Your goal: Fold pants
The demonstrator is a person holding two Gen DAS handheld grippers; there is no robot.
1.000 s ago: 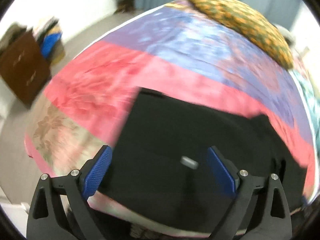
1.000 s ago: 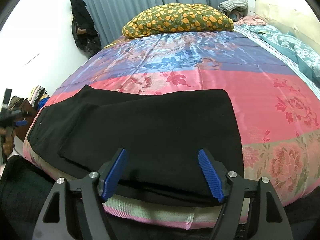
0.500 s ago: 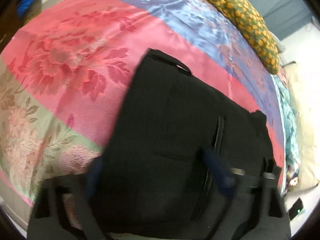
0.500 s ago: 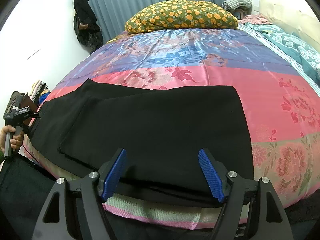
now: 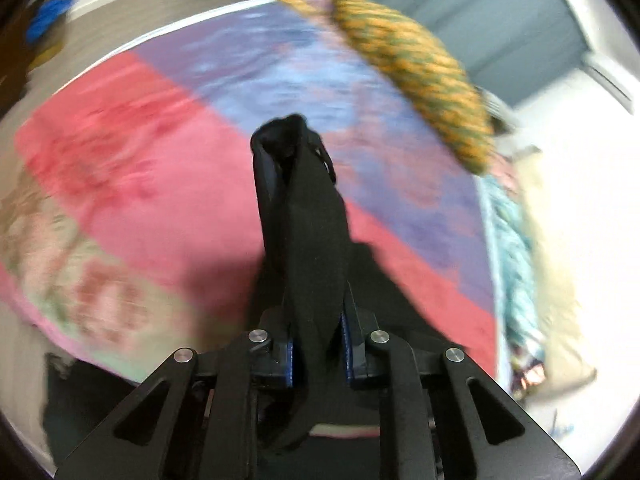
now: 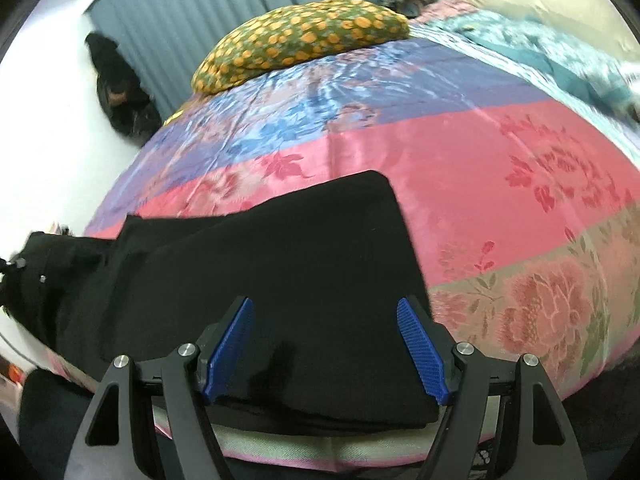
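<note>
The left gripper [image 5: 316, 354] has just closed on the black pants [image 6: 280, 280]; the right gripper [image 6: 325, 350] hovers spread, empty.

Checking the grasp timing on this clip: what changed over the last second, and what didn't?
The left gripper has just been closing and now pinches the waist end of the black pants, lifting it off the bedspread. The right gripper stayed open over the folded leg end; the pillow is unmoved.

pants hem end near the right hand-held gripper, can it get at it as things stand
Probably yes. The right hand-held gripper hovers open directly over the near edge of the black pants, with nothing lying between its jaws and the cloth. The left hand-held gripper is shut on the other end.
</note>
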